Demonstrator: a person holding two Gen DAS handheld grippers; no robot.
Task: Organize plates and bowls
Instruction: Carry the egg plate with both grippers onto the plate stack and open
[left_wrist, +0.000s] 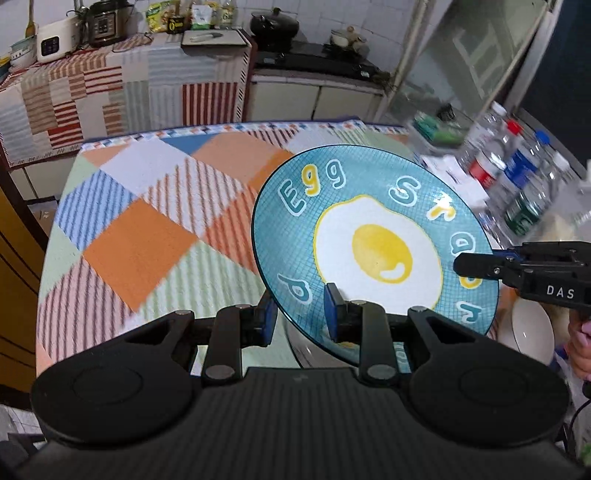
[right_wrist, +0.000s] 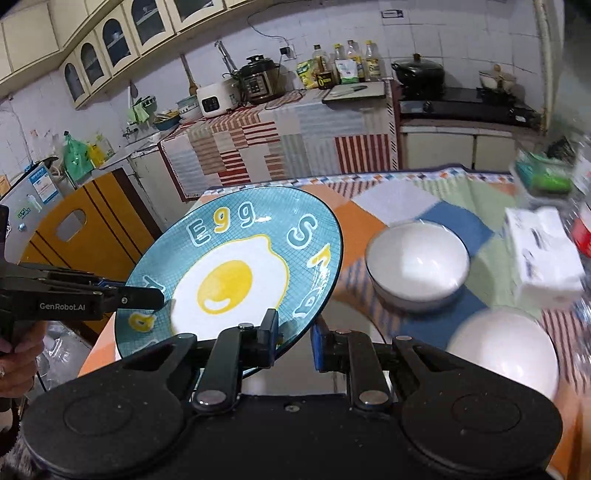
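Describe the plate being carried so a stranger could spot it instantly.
Over the checked tablecloth, beside two white bowls, a plate is held tilted at its rim by both hand-held grippers. Unlike the plain bowls, it is teal with a fried egg and "Egg" lettering.

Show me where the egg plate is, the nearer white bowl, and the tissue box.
egg plate (right_wrist: 225, 282): right wrist view, on the painted yolk.
nearer white bowl (right_wrist: 502, 354): right wrist view, on its white outer wall.
tissue box (right_wrist: 543, 254): right wrist view, on its white top.
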